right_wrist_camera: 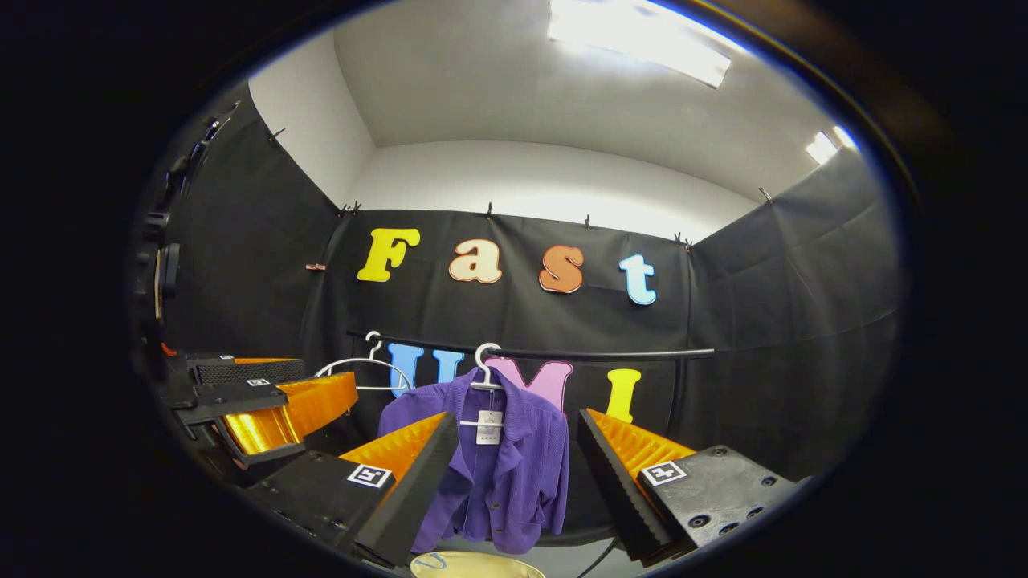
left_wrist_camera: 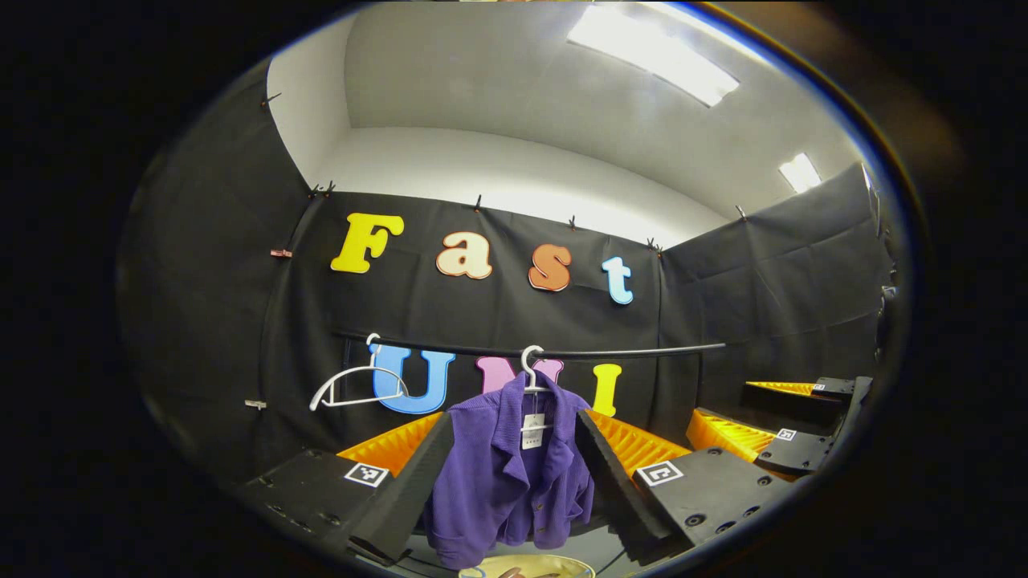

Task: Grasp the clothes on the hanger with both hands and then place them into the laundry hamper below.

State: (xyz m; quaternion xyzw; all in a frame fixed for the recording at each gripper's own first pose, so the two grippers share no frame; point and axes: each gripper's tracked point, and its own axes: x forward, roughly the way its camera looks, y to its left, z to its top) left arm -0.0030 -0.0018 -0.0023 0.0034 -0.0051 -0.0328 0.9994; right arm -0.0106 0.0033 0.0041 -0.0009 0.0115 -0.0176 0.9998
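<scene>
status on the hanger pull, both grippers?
Left gripper open, right gripper open, both short of the purple jacket. Jacket on its white hanger on the rail. Hamper rim below. Nothing in the way.

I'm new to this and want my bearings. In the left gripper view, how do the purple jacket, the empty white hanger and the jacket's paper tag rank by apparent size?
Largest to smallest:
1. purple jacket
2. empty white hanger, hanging on the same rail, so the comparison seems fair
3. paper tag on the jacket

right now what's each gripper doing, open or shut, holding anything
left gripper: open, holding nothing, purple shirt hangs ahead between its fingers
right gripper: open, holding nothing, aimed at the same shirt
</scene>
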